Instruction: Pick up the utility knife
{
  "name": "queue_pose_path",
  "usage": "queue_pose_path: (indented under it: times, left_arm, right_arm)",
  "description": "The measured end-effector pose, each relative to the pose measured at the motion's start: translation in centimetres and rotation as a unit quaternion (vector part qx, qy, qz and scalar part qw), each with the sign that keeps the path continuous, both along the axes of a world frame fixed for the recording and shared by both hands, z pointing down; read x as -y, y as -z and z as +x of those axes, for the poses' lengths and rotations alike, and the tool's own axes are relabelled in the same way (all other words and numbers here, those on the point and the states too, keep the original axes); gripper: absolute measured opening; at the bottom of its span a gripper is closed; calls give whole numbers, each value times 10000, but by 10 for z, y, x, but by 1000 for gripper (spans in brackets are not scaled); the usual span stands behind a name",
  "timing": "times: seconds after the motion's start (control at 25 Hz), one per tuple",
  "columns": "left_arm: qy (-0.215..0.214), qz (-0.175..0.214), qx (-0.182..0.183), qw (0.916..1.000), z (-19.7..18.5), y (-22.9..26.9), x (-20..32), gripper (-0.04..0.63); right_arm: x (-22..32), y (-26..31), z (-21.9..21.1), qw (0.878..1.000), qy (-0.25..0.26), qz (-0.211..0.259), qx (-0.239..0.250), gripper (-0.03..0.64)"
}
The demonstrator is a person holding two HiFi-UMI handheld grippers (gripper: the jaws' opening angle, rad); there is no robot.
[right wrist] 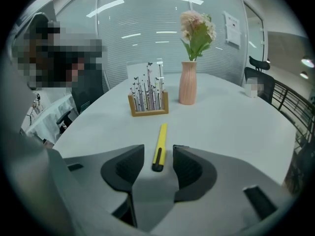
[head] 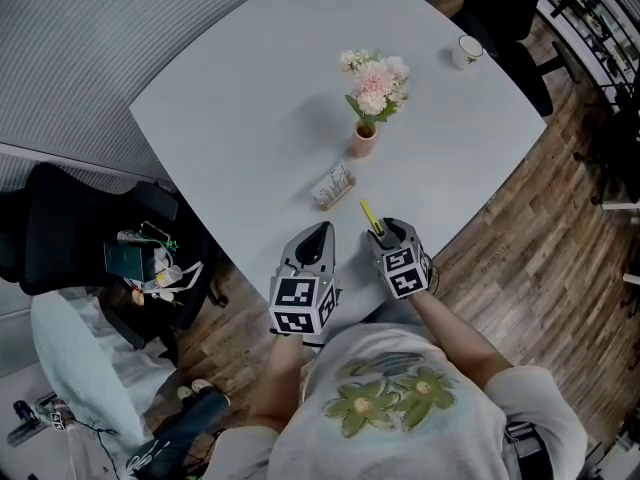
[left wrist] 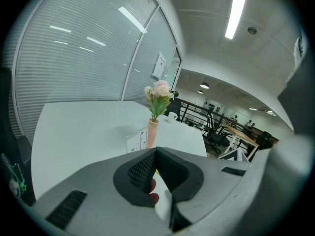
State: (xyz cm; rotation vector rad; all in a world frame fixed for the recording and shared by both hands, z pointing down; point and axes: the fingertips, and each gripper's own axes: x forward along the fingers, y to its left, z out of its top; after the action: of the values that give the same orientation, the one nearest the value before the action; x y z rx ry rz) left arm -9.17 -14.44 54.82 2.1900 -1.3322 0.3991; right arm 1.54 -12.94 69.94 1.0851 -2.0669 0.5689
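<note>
Knife point(right wrist: 159, 146) is lying flat on the table point(right wrist: 231, 127), near the edge closest to you. In the right gripper view its long axis is running from 6 o'clock up to 12, leaning a touch toward 1. The dark end is pointing back at you and the yellow end is pointing away toward the stand point(right wrist: 147, 101) and the vase point(right wrist: 187, 84). In the head view the knife point(head: 368, 215) is running from 5 o'clock to 11.

You are not seeing all of it from above. In the head view your right gripper point(head: 388, 233) is covering the near end, so only the yellow far half is showing. No view is showing whether a blade is out. In the left gripper view the knife is hidden behind the jaws, and a small reddish shape low between the pads is too unclear to name.

Your right gripper point(right wrist: 158, 152) is standing released, its jaws spread. The dark end of the knife is sitting in the gap between the two pads, with table showing on either side of it and neither pad touching it. Your left gripper point(left wrist: 156, 151) is clenched, its pads meeting at the tips with nothing gripped. In the head view your left gripper point(head: 318, 236) is sitting at 9 o'clock of the knife, well apart from it.
</note>
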Motion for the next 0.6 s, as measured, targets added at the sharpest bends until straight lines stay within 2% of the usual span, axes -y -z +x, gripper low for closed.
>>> queue_pose_path:
  times: [0.32,0.6]
  left_arm:
    - [-14,-1,5,10000,0,0,-1,3]
    - [-27,4,-7,10000,2,-1,0,3]
  right_arm:
    - [-1,-7,2,9998,61,5,-188,167]
    - [3,-7,6,9988,130,145,-439,98]
